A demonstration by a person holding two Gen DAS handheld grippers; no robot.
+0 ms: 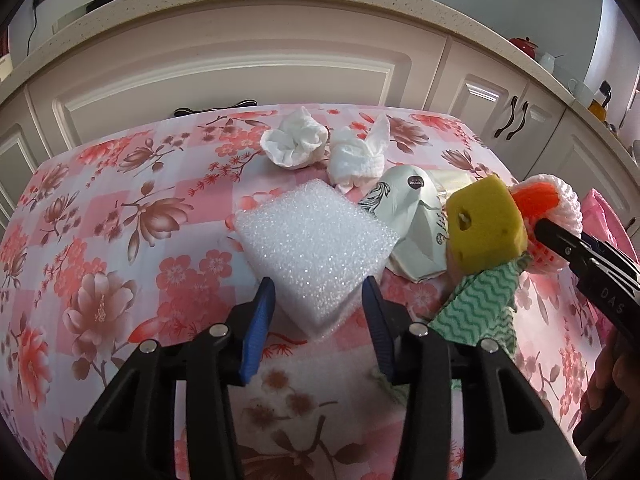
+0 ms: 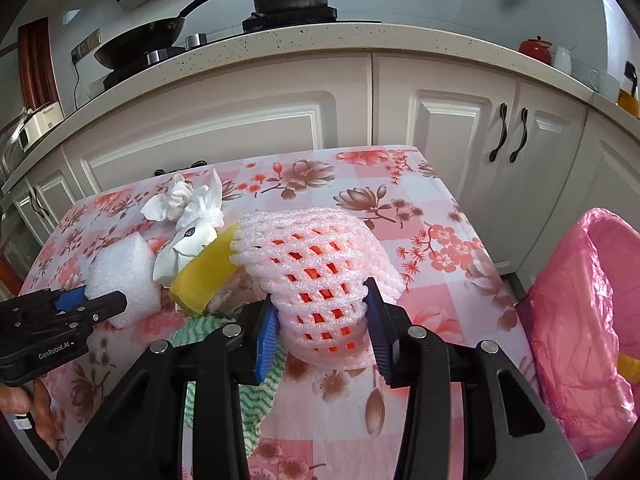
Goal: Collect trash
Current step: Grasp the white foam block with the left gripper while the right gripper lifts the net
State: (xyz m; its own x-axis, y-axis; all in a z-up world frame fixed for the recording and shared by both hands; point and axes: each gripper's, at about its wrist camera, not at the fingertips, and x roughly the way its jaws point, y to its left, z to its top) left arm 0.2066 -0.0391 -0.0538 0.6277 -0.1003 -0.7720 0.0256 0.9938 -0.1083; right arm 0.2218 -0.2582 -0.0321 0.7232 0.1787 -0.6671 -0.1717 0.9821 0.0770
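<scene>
Our left gripper (image 1: 320,300) sits low and level, its blue-padded fingers (image 1: 258,328) spread apart with both pads pressing a foam block's (image 1: 316,248) sides. Our right gripper (image 2: 322,320) is angled slightly down, its fingers (image 2: 266,338) closed against a foam fruit net (image 2: 320,264). Our left hand's fingers (image 2: 38,408) wrap the handle.

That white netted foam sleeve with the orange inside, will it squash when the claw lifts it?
Probably. The white foam net sleeve looks soft and airy, so it likely weighs little. It already narrows between the right gripper fingers, suggesting it squashes easily. Its open mesh should resist slipping.
</scene>
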